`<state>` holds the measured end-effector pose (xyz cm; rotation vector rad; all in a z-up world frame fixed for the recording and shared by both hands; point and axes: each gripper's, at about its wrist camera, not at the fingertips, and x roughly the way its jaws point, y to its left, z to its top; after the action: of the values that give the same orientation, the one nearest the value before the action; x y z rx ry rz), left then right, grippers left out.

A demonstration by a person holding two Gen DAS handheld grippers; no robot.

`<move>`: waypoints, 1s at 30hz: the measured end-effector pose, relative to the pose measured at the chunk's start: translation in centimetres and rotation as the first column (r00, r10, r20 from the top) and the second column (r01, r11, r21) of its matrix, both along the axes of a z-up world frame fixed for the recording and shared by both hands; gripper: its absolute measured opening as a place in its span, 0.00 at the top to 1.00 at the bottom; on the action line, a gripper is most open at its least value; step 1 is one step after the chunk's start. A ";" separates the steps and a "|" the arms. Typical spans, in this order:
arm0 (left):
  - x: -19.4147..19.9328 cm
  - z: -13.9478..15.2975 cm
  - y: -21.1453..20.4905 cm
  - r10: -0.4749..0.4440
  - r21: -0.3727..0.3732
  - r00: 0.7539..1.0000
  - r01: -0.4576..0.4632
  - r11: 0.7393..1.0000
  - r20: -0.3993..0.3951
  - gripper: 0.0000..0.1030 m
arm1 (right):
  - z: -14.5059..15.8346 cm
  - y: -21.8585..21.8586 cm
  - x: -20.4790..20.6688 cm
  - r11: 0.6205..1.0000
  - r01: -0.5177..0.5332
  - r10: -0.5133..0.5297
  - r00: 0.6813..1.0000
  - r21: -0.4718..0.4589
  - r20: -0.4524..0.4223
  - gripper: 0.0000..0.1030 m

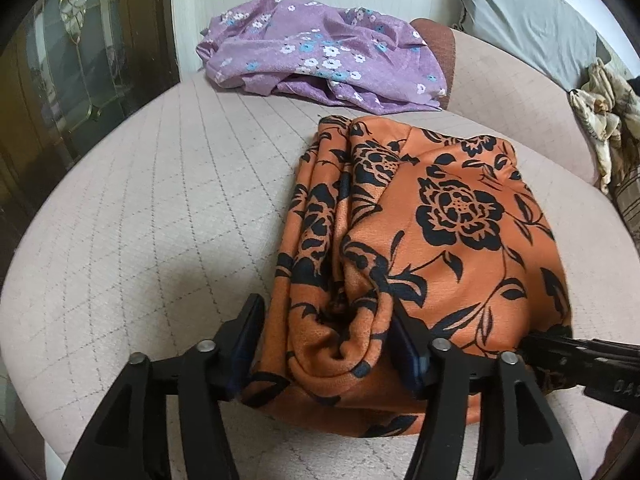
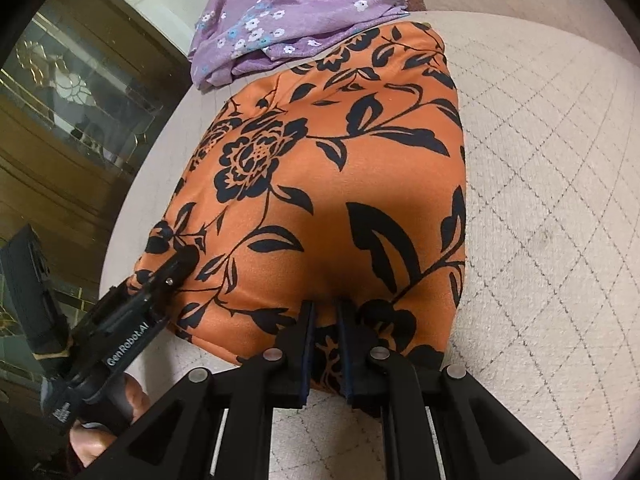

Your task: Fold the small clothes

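Your left gripper [image 1: 328, 344] fingers stand half open around the orange garment [image 1: 440, 220], gripping nothing; your right gripper [image 2: 325, 320] pinches its edge. Pulling one-sided may undo the fold.

Two loose garments lie on one pale pink quilted cushion [image 1: 160, 208]: one orange cloth printed with black roses and leaves [image 1: 440, 240], at centre right of the left wrist view, and one crumpled lilac cloth with small white and blue flowers [image 1: 320, 60], at upper centre. One grey pillow [image 1: 520, 12] sits at upper right, and one cream patterned rag [image 1: 604, 112] at the right edge. Two black two-finger grippers show, the left gripper [image 1: 328, 336] and the right gripper [image 2: 325, 316].
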<state>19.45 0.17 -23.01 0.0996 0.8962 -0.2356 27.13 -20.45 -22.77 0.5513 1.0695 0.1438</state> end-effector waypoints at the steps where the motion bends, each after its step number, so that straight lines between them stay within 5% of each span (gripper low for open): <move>1: -0.1 0.0 0.0 0.002 0.005 1.000 -0.002 1.000 0.006 0.36 | 0.0 0.0 -0.2 1.000 0.006 -0.006 1.000 0.005 0.006 0.86; 13: -0.9 0.8 1.0 0.056 -0.028 0.998 -0.055 0.998 0.025 0.30 | 1.9 -2.0 -6.0 0.986 0.109 -0.120 0.989 0.128 0.084 0.84; 15: -1.3 1.6 1.3 0.074 -0.031 0.996 -0.072 0.997 0.054 0.31 | 2.7 -2.6 -7.1 0.983 0.131 -0.144 0.984 0.128 0.102 0.75; 16: -1.5 1.9 1.4 0.078 -0.033 0.995 -0.076 0.997 0.068 0.30 | 3.0 -2.8 -7.6 0.982 0.138 -0.152 0.982 0.126 0.113 0.60; 17: -1.9 2.6 1.6 0.086 -0.037 0.992 -0.083 0.996 0.094 0.30 | 3.4 -3.0 -8.1 0.981 0.147 -0.163 0.978 0.128 0.129 0.34; 18: -2.1 2.9 1.8 0.090 -0.041 0.990 -0.086 0.995 0.106 0.31 | 3.7 -3.1 -8.6 0.979 0.158 -0.177 0.973 0.132 0.147 0.26; 30: -4.1 6.4 4.4 0.128 -0.047 0.961 -0.121 0.992 0.247 0.30 | 7.2 -2.4 -11.3 0.977 0.150 -0.187 0.944 0.149 0.272 0.25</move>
<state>15.31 4.54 -16.62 0.0420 0.6449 -0.1161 15.78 -22.82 -15.56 0.7110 0.7316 0.1360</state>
